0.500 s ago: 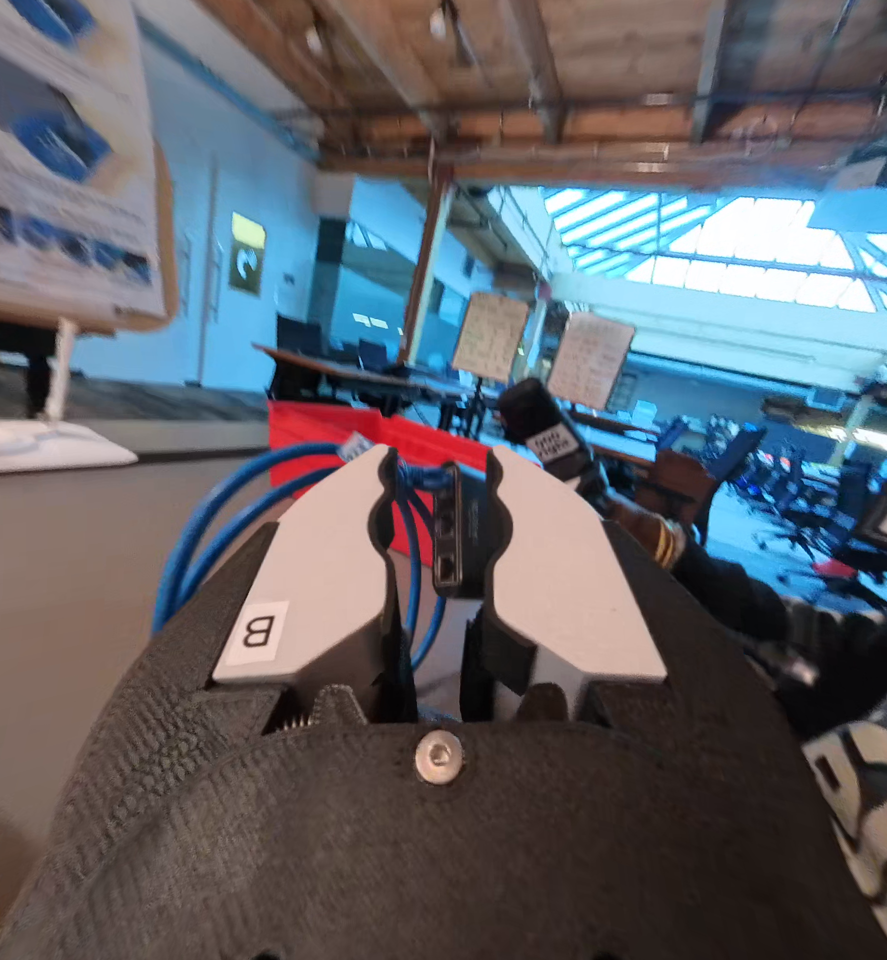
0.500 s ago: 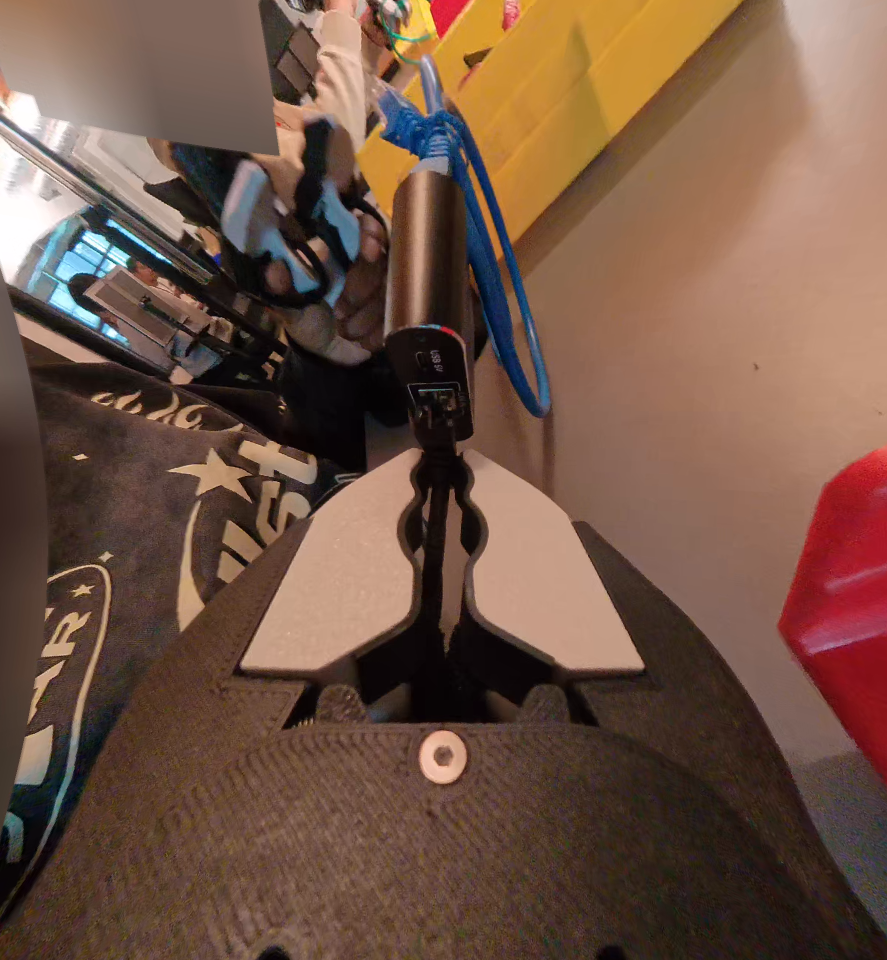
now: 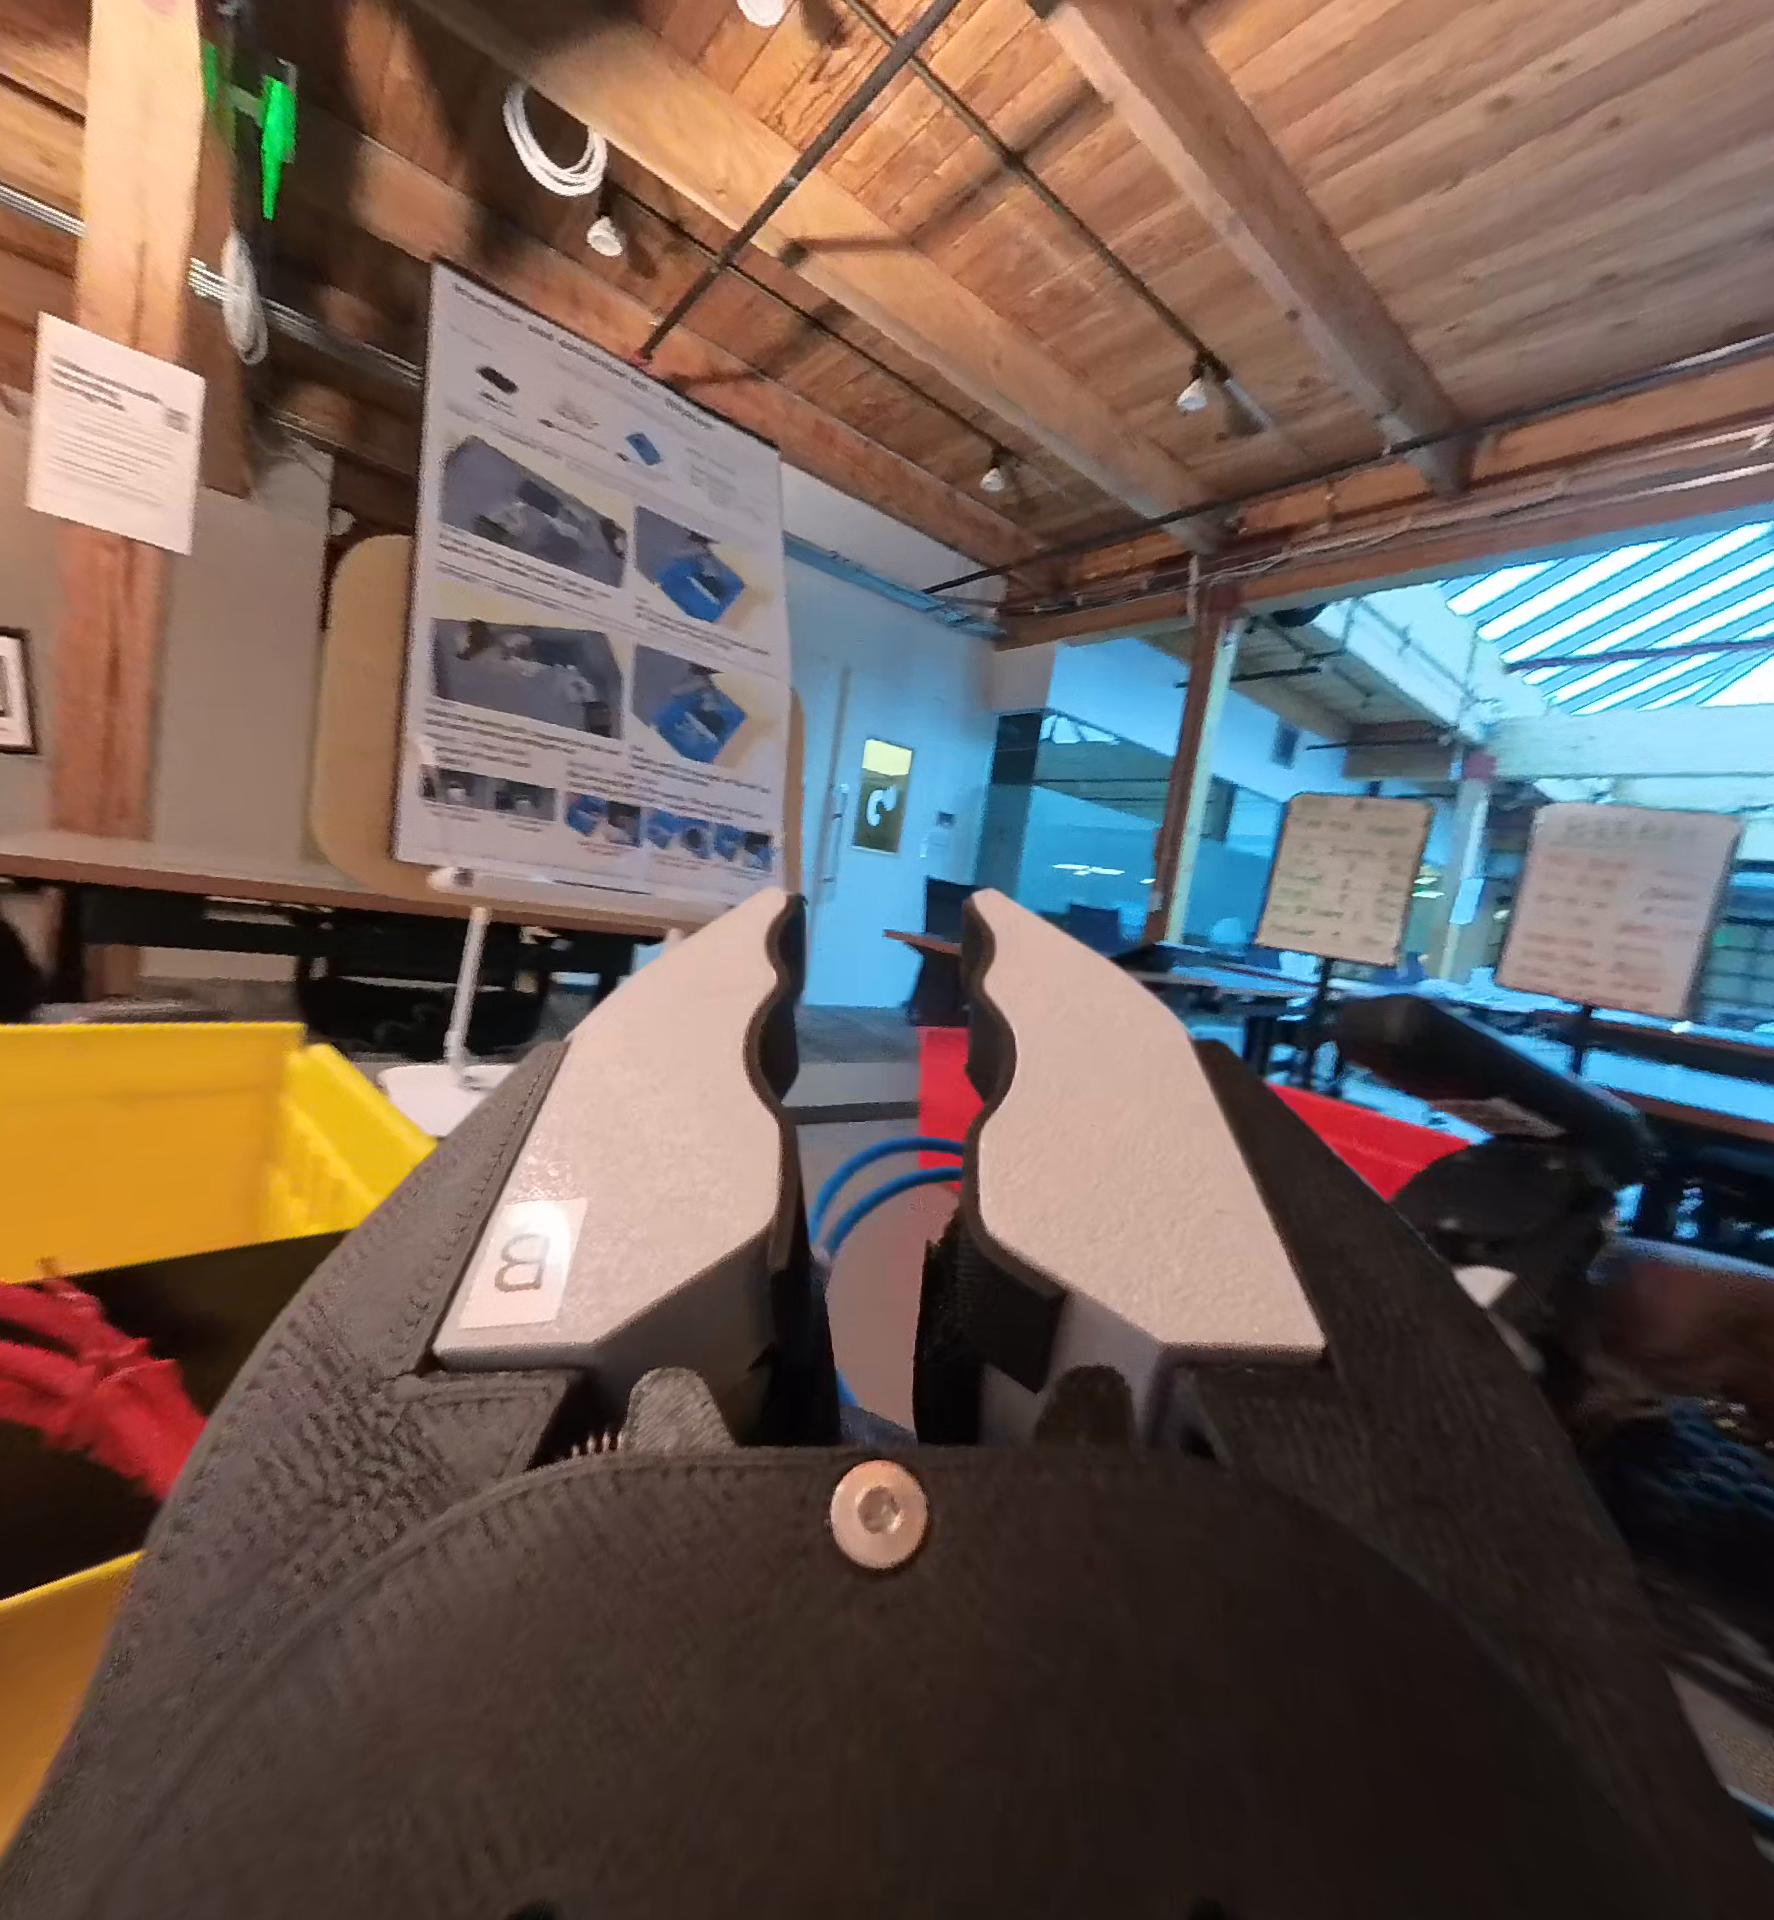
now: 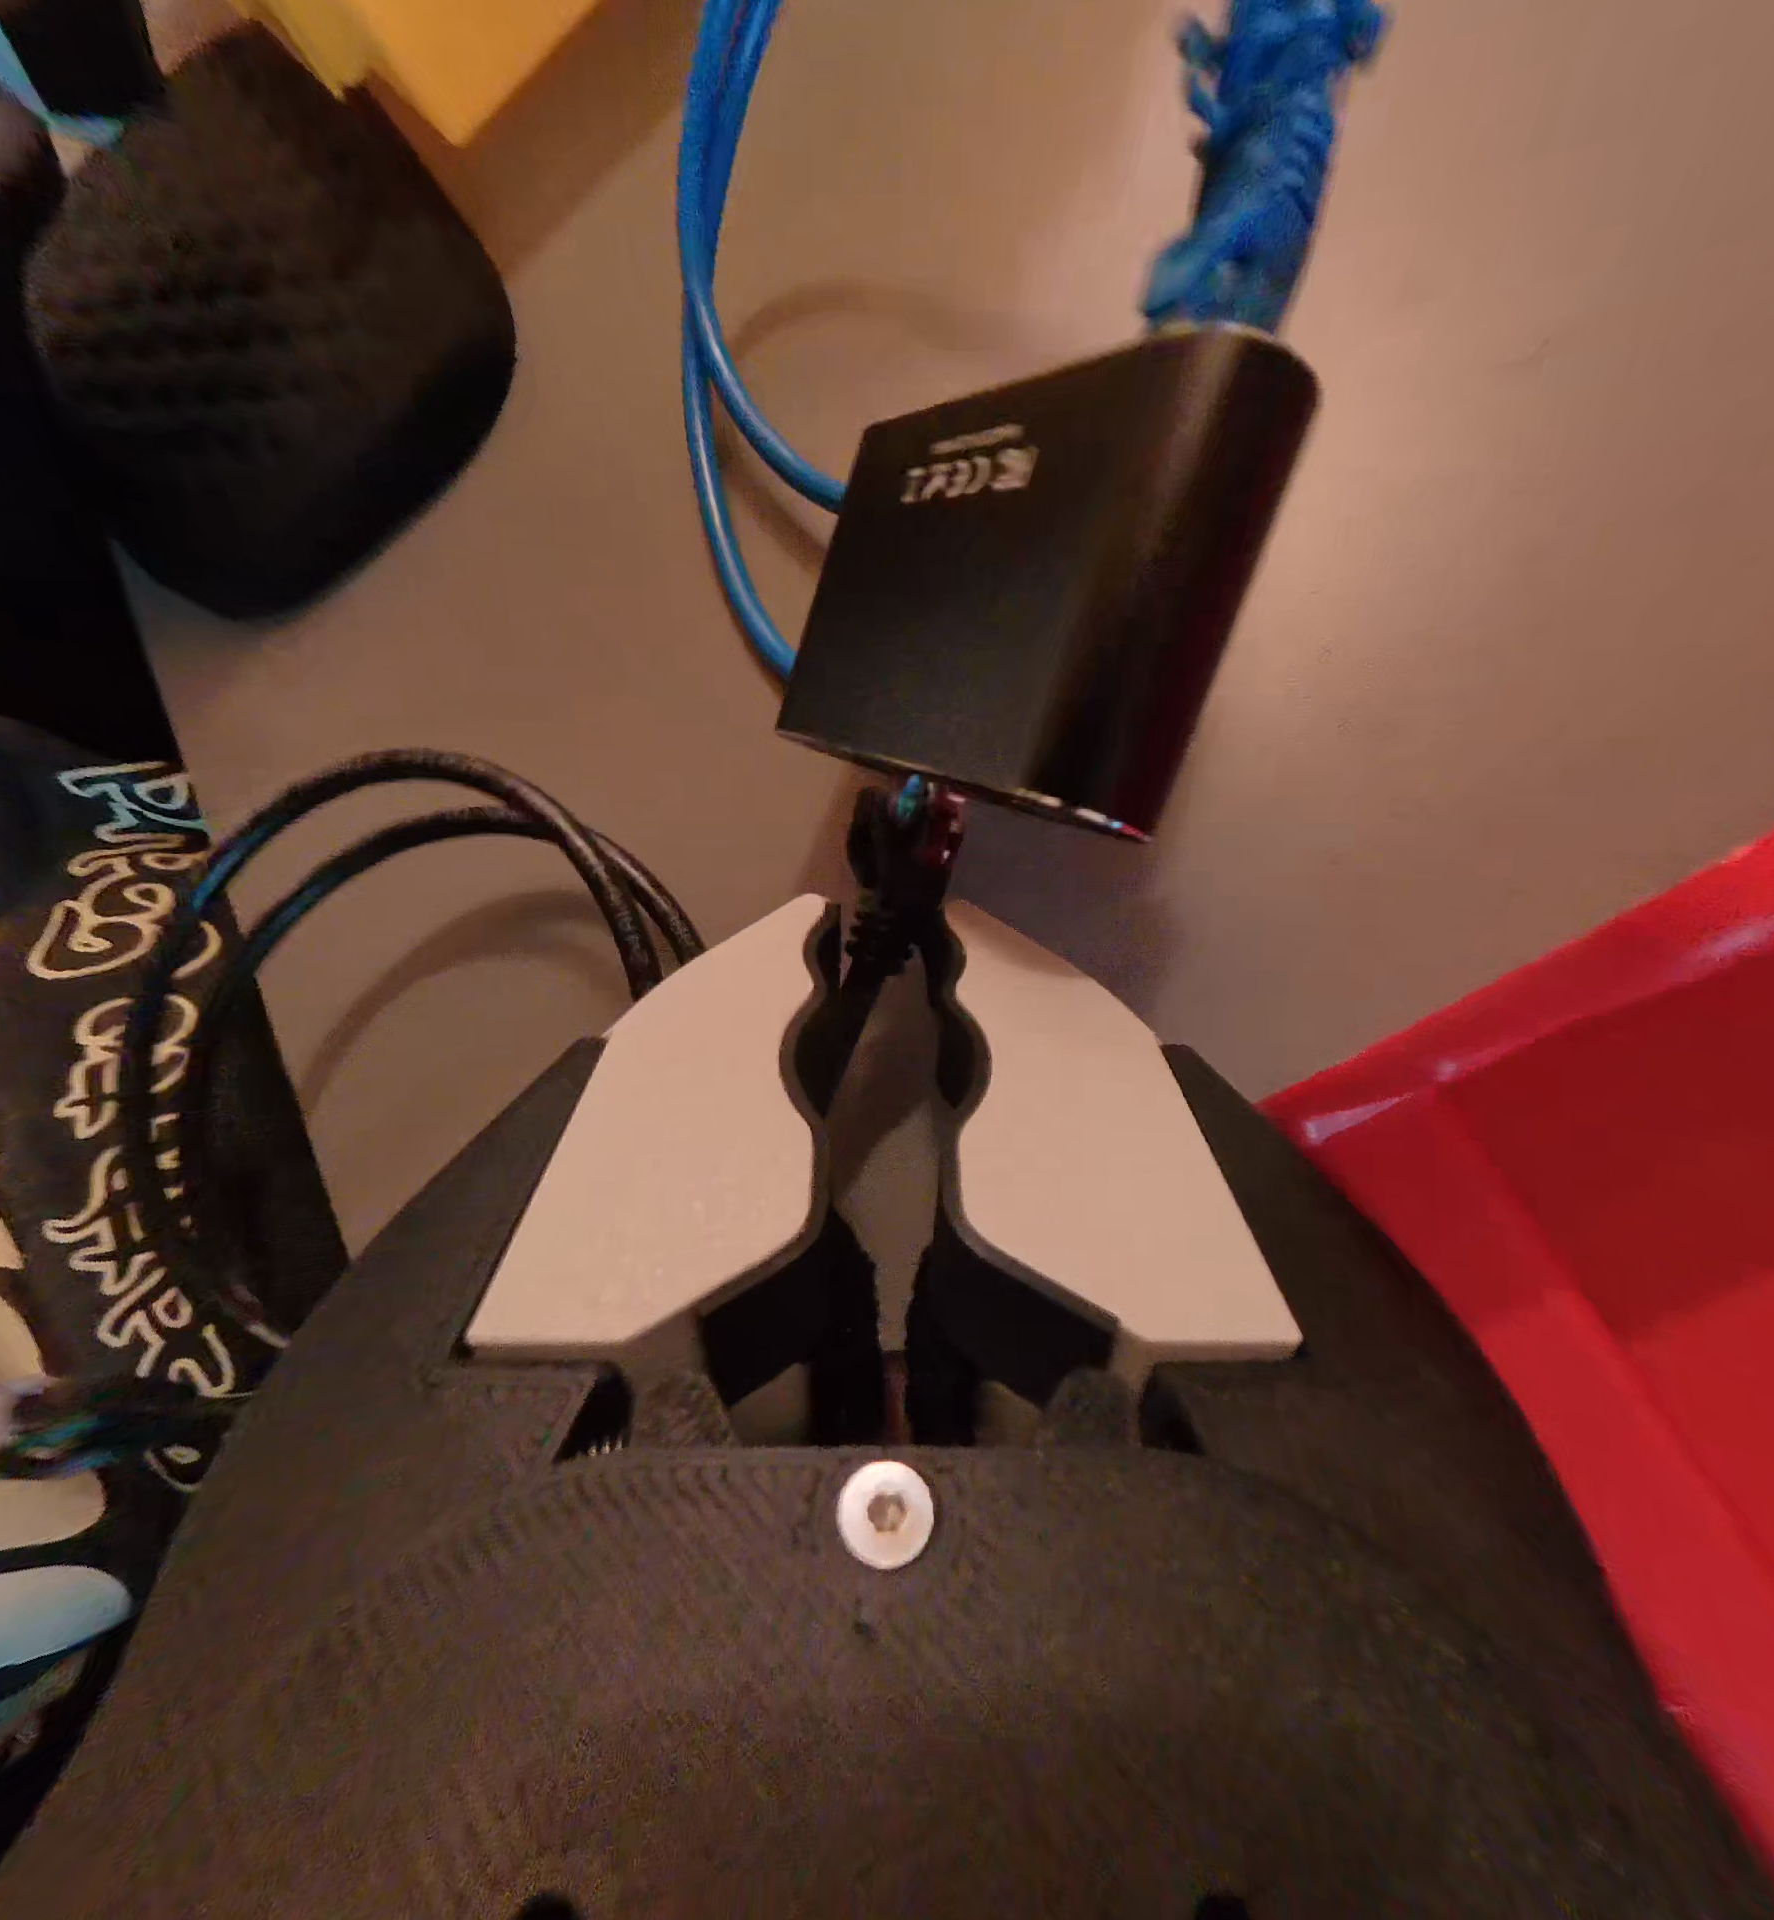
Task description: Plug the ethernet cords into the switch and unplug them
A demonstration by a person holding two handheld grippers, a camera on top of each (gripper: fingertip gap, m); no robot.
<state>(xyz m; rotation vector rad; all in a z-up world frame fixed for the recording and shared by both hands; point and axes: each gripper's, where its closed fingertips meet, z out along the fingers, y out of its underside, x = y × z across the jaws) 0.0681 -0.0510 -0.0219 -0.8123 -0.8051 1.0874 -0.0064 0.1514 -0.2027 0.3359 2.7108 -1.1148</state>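
Observation:
In the right wrist view the black switch [image 4: 1049, 582] lies broad face up on the beige table [image 4: 1485, 520], just ahead of my right gripper [image 4: 883, 925]. That gripper is shut on a black ethernet cord [image 4: 878, 935] right behind its plug, which sits at the switch's near edge. Blue ethernet cords [image 4: 1247, 187] bunch at the switch's far end and one loops along its left side. My left gripper [image 3: 883, 914] is open and empty, tilted up toward the room. A bit of blue cord [image 3: 862, 1184] shows low between its fingers. The switch is not in the left wrist view.
A red bin [image 4: 1641, 1247] stands close on the right, and it also shows in the left wrist view [image 3: 1361, 1132]. A yellow bin [image 3: 114, 1132] holding red cords [image 3: 41, 1382] is at the left. The black cord's slack [image 4: 395, 831] loops left, toward a person's patterned shirt [image 4: 52, 1039]. The gap from one gripper's tips to the other's is roughly 30 cm.
My left gripper has let go of the switch, opened and swung up and away. The switch has turned broad face up on the table. My right gripper still holds the black cord.

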